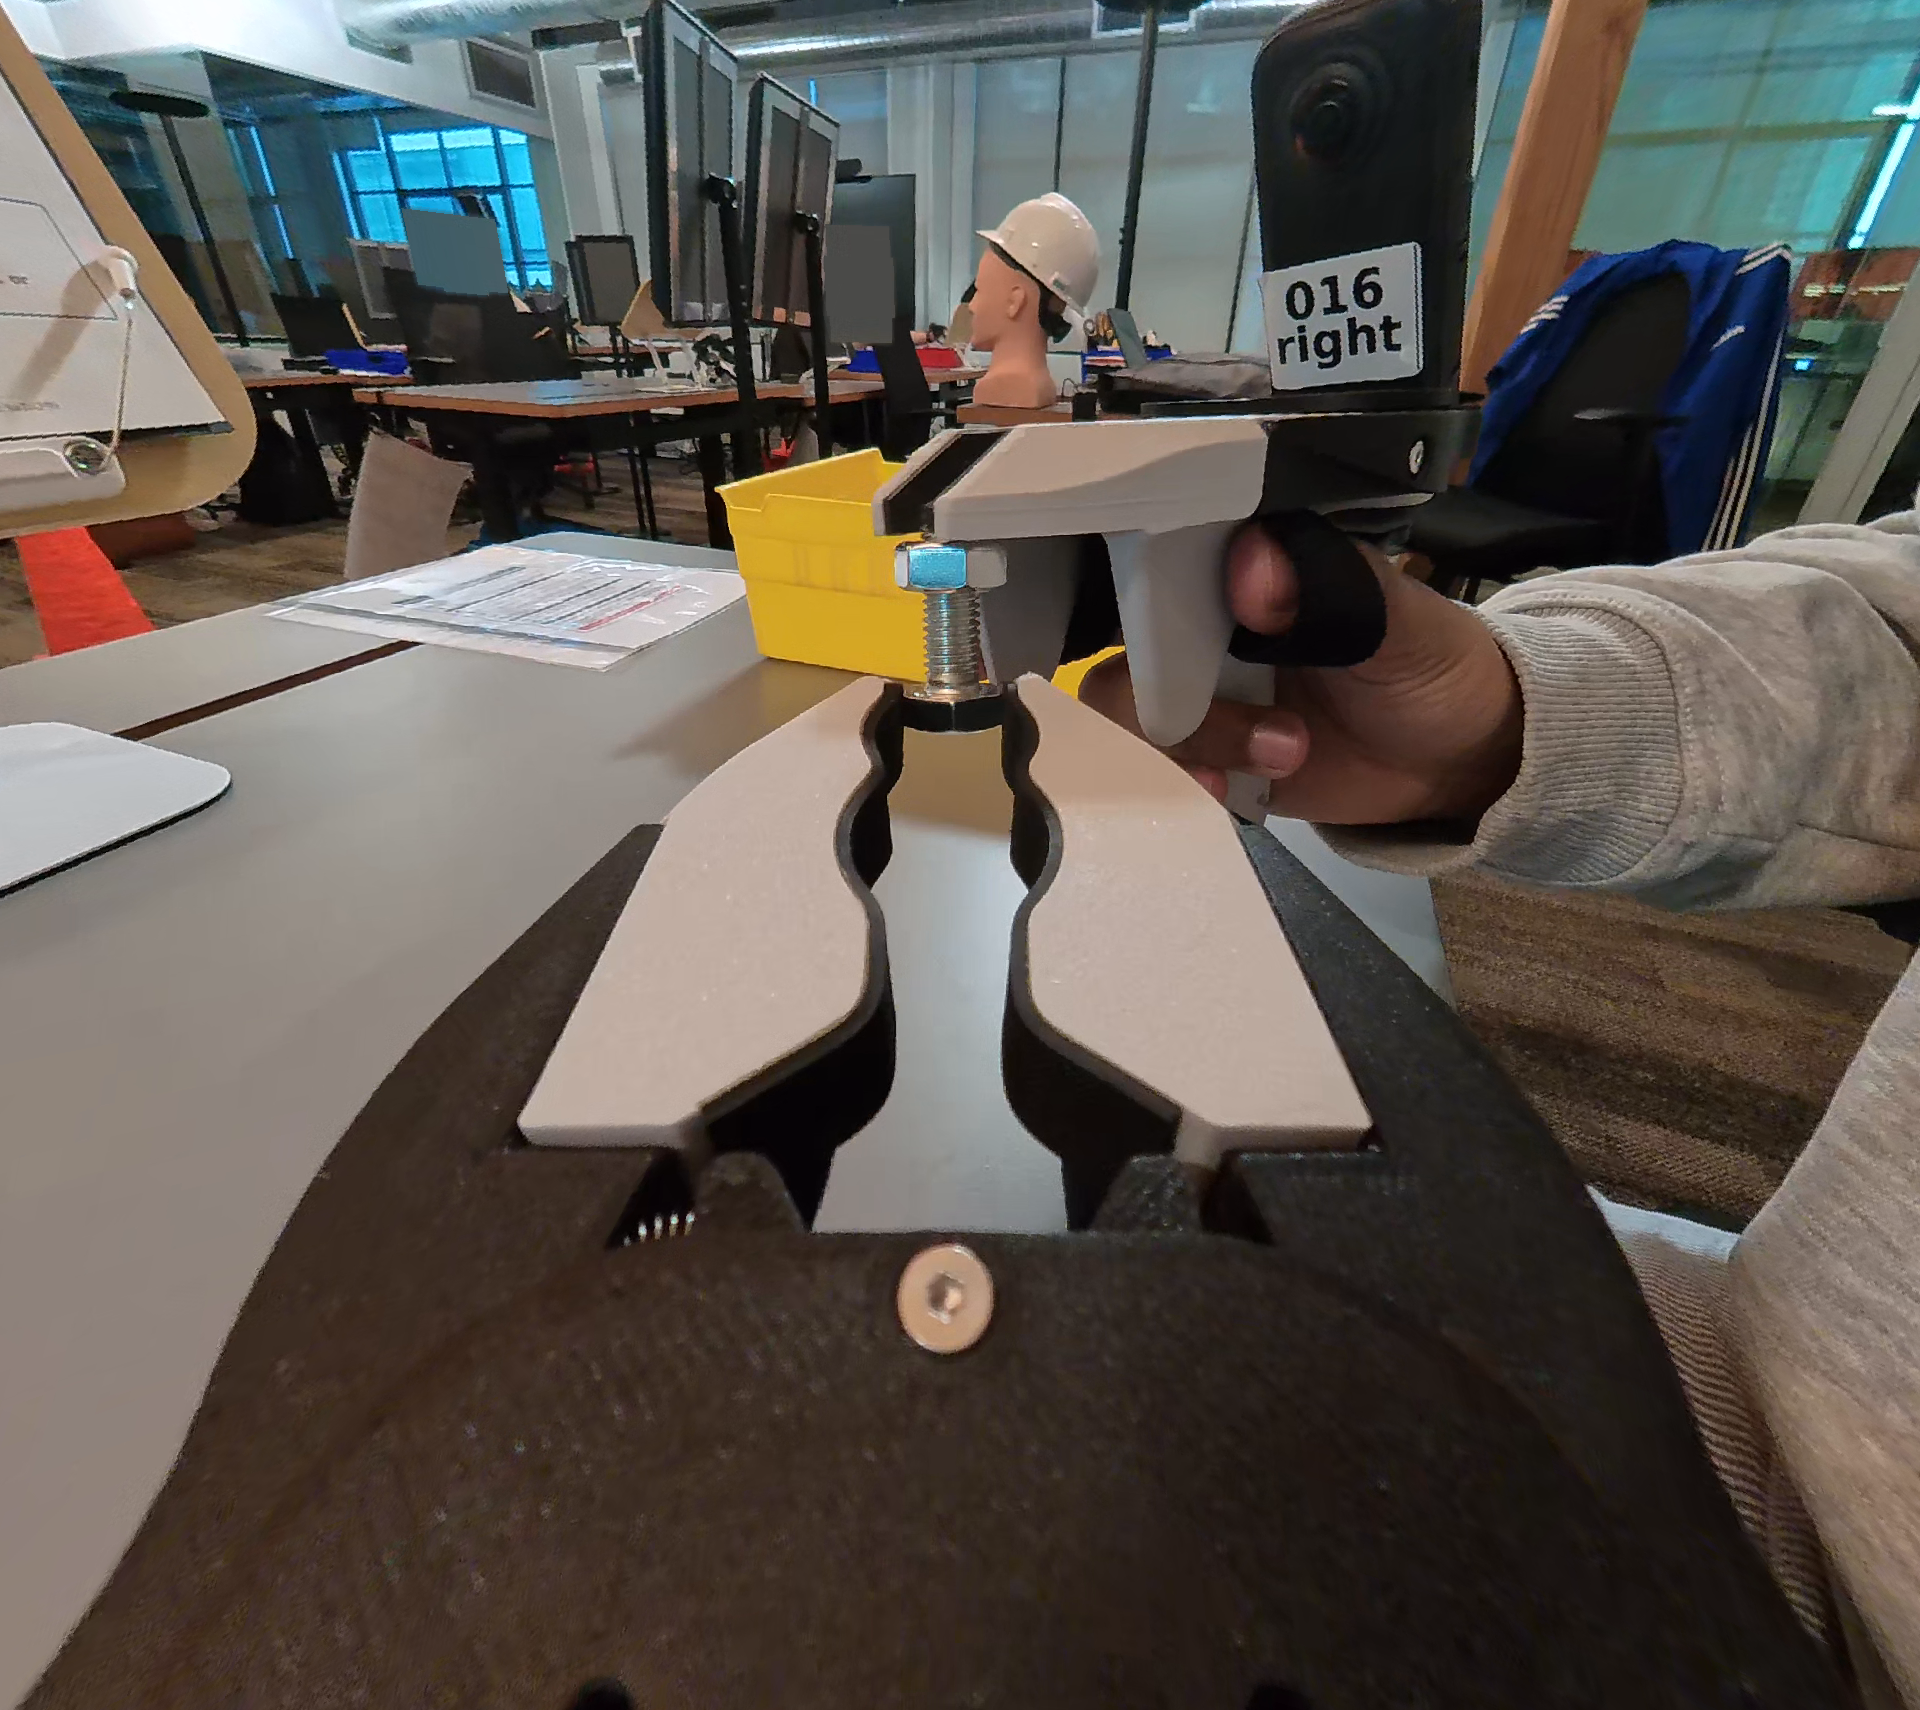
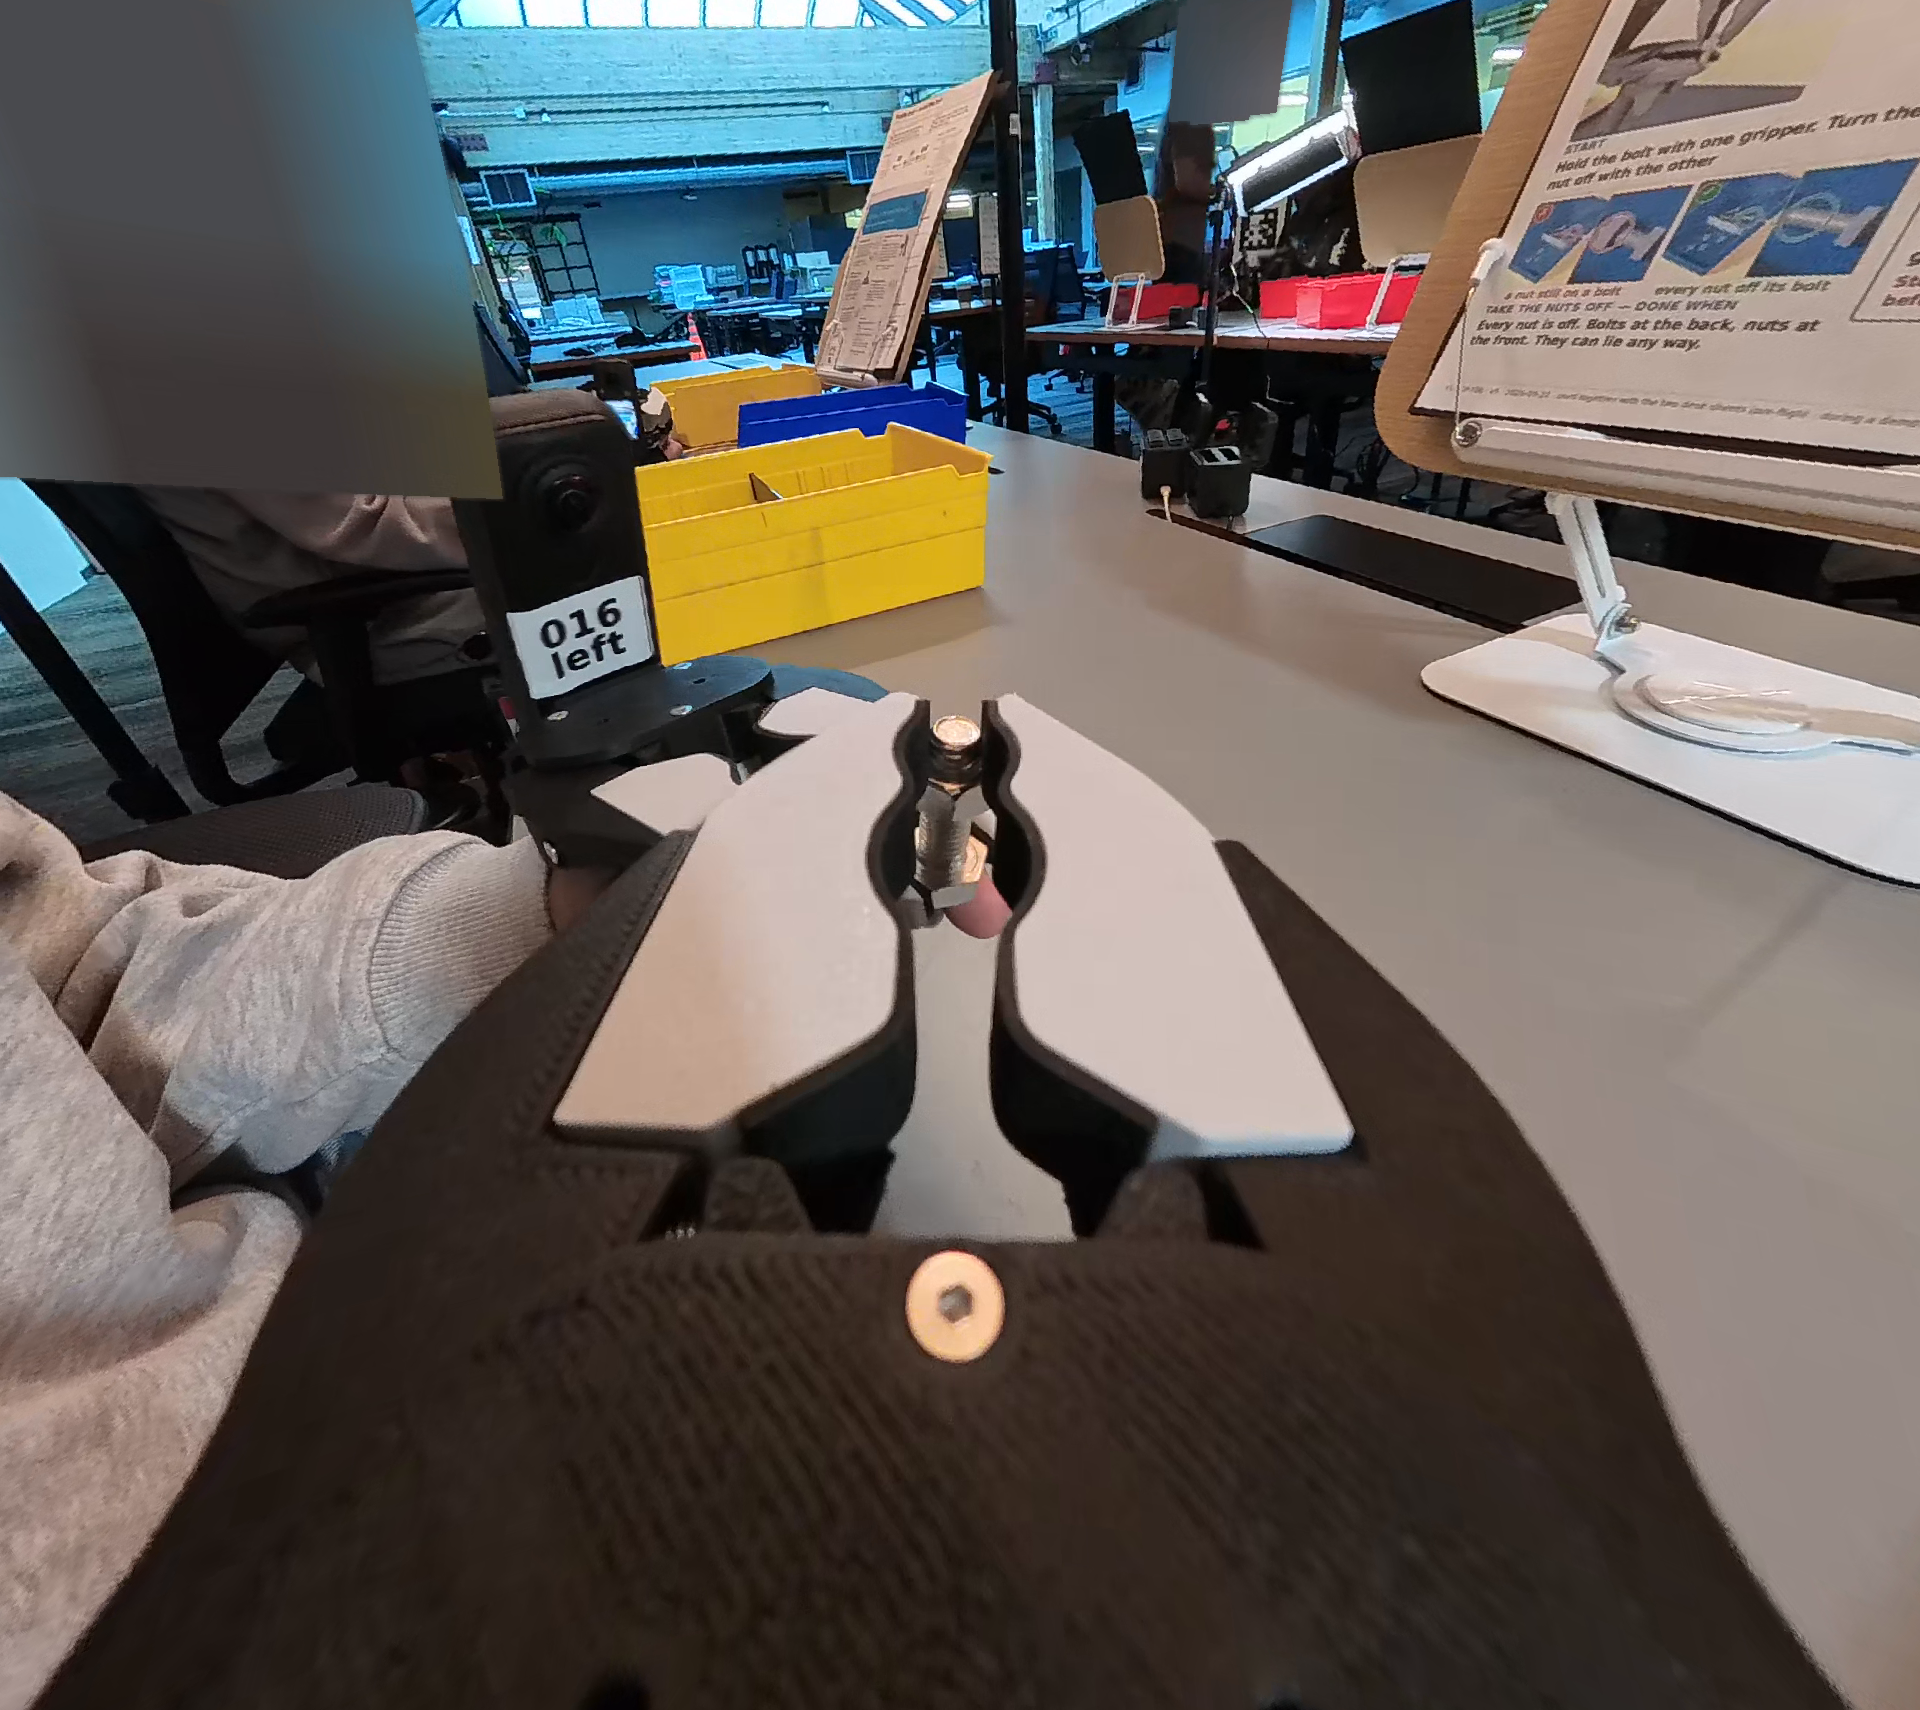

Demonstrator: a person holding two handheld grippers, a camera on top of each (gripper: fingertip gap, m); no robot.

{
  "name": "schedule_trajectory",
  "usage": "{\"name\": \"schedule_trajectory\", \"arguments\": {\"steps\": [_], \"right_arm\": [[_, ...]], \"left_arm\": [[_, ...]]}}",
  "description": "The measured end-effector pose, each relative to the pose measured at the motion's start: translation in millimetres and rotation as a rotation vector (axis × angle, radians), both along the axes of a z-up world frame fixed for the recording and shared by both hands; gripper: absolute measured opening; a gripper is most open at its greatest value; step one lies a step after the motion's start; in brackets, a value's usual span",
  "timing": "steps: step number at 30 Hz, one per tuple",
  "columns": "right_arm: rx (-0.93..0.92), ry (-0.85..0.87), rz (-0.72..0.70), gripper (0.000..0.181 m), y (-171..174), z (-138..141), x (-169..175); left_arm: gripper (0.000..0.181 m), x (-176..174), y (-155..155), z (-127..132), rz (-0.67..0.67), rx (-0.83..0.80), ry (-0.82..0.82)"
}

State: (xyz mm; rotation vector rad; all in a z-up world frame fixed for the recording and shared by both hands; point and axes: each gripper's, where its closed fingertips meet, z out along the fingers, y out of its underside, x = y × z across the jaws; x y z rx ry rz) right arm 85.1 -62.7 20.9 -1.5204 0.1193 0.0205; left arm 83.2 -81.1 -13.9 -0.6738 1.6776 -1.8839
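One bolt (image 1: 954, 621), two nuts showing, two tools; that's the count up close. The bolt stands upright in the left wrist view, long axis vertical, hex head (image 1: 950, 567) on top and thread running down into a dark nut (image 1: 951, 713) at the bottom.

The left tool (image 1: 951, 704) is clenched on that bottom nut, its two grey fingertips (image 1: 831, 725) pinching it from either side; the right tool (image 1: 935, 507) comes in from the right, held by a hand (image 1: 1351, 673) in a grey sleeve, and is clamped on the bolt's head end.

From the right wrist view the same bolt (image 2: 940, 829) runs away from the camera between the right tool's (image 2: 954, 725) two fingers, thread end (image 2: 956, 733) far; a second nut (image 2: 940, 803) sits partway along the thread.

All of this hangs just above the grey worktop (image 1: 312, 829). Behind it: one yellow bin (image 2: 821, 538) on the worktop with one divider inside; farther off one more yellow bin and one blue bin (image 2: 852, 413); one white stand (image 2: 1683, 725) carrying an instruction sheet to the right; one laminated sheet (image 1: 520, 600) lying flat.
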Motion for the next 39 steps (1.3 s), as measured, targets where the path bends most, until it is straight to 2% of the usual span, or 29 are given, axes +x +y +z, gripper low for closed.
{"name": "schedule_trajectory", "arguments": {"steps": [10,14,16,26,34,39], "right_arm": [[0.033,-0.007,0.037,0.010,2,4,-7],[0.084,-0.040,0.019,0.026,0,11,-6],[0.093,-0.051,0.015,0.029,-1,13,-6],[0.029,-0.036,0.022,0.034,5,-1,-6],[0.017,-0.046,0.011,0.030,5,-4,-4],[0.021,-0.049,-0.003,0.031,4,-3,-2]], "left_arm": [[0.020,-1,-1,2,-0.008,0.003,-0.011],[0.020,-1,-2,0,-0.004,0.015,-0.011],[0.020,0,0,2,0.003,0.006,-0.013],[0.020,3,8,5,0.032,-0.033,-0.006],[0.020,11,20,5,0.080,-0.082,0.035],[0.020,11,17,3,0.080,-0.057,0.031]]}}
